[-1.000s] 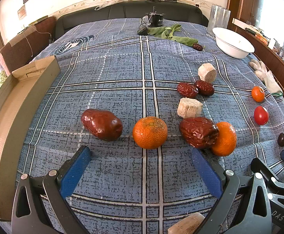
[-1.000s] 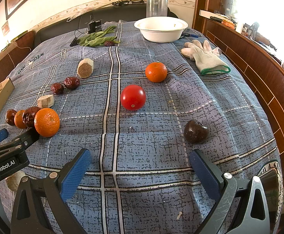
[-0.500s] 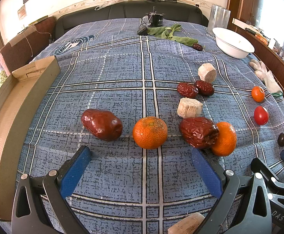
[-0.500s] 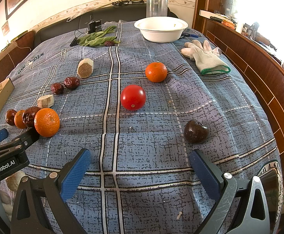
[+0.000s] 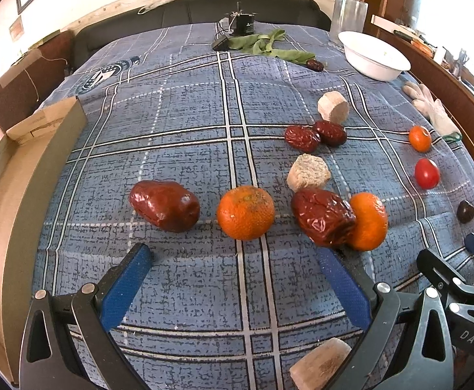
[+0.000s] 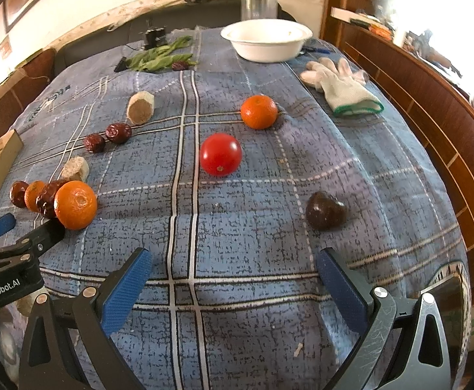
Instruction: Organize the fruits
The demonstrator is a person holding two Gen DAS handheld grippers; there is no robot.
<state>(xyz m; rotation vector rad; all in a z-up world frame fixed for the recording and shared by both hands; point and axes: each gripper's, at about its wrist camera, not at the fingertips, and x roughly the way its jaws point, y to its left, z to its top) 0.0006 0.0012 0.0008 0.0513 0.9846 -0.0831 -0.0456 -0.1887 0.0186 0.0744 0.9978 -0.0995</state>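
Both grippers are held apart, empty. The left gripper [image 5: 233,260] should be centred on the orange [image 5: 245,212] at 12 o'clock, clear of neighbouring dates.

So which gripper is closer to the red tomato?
Right. The right gripper sits open just short of the tomato, which lies ahead between its fingers. The left gripper is farther off; there the tomato lies far right.

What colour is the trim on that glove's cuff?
Green, on a white glove; the right wrist view shows it best.
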